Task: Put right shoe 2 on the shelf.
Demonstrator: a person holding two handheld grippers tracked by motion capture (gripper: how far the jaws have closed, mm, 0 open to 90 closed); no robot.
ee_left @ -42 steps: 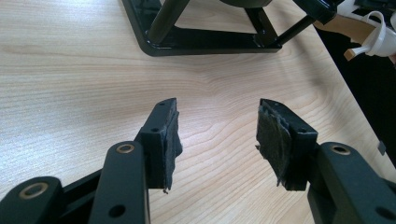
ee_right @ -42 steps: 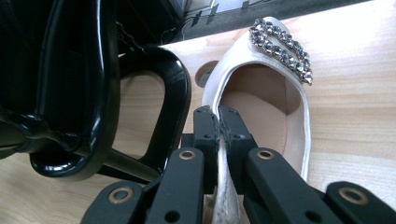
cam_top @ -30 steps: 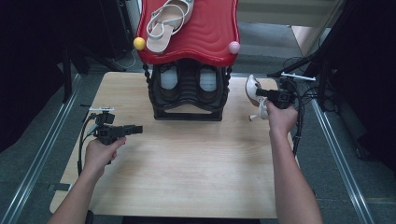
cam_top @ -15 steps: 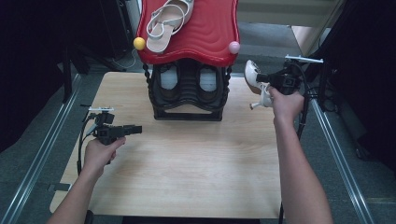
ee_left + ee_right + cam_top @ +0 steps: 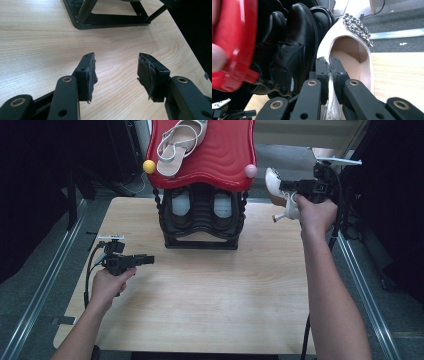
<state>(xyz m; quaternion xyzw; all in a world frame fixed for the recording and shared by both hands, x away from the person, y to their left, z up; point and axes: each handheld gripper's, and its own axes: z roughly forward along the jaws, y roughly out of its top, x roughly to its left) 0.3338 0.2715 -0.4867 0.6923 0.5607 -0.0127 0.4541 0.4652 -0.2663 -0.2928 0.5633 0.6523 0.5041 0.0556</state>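
**White heeled shoe lifted toward the red shelf**

White heeled shoe is the thing in hand, and it is described last, since the account runs from left to right. At the left, the left gripper is held low over the wooden surface, its jaws spread with nothing between them. In the middle stands the black shoe rack, with a pair of black shoes on its lower level and a strappy sandal lying on the red top shelf. At the right, the right gripper is pinching the side wall of the white heeled shoe, jaws pressed together on it. Compared with a second ago, the shoe has been raised from beside the rack's lower level to the height of the red shelf's edge, clear of the surface. It is judged that the shoe is about to be set beside the sandal.
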